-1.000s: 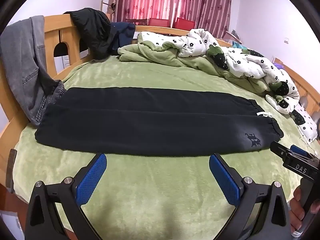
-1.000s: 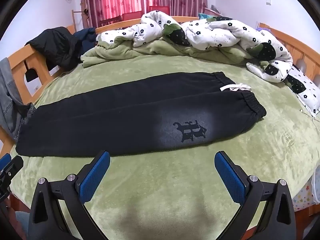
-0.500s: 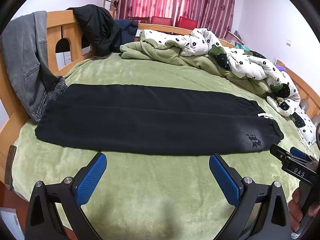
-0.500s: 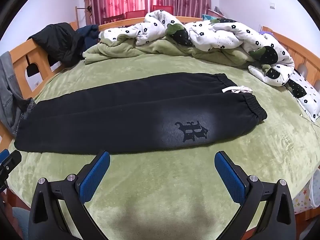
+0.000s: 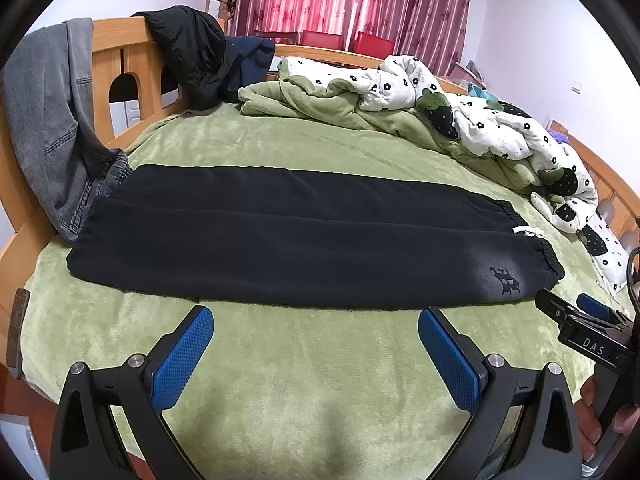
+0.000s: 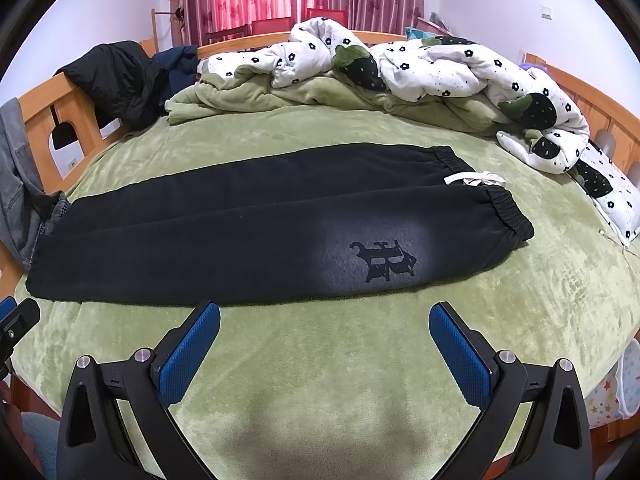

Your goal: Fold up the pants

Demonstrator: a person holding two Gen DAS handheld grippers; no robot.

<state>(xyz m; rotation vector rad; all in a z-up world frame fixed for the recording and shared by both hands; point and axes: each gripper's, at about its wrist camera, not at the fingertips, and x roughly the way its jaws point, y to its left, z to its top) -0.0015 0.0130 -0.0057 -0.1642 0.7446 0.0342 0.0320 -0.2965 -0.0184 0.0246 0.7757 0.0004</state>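
Green bedspread [image 5: 320,360] under flat, lengthwise-folded black pants [image 5: 304,236], left gripper [image 5: 316,344] and right gripper [image 6: 324,340] both wide open.

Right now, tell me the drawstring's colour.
White drawstring at the pants' waistband; right wrist view shows it best.

Pants [image 5: 304,236] on bed [image 5: 320,360], duvet [image 5: 460,120] behind

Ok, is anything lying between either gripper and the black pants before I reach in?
Nothing visible. Only bare green blanket lies between the open left gripper and the near edge of the black pants. The same holds for the open right gripper.
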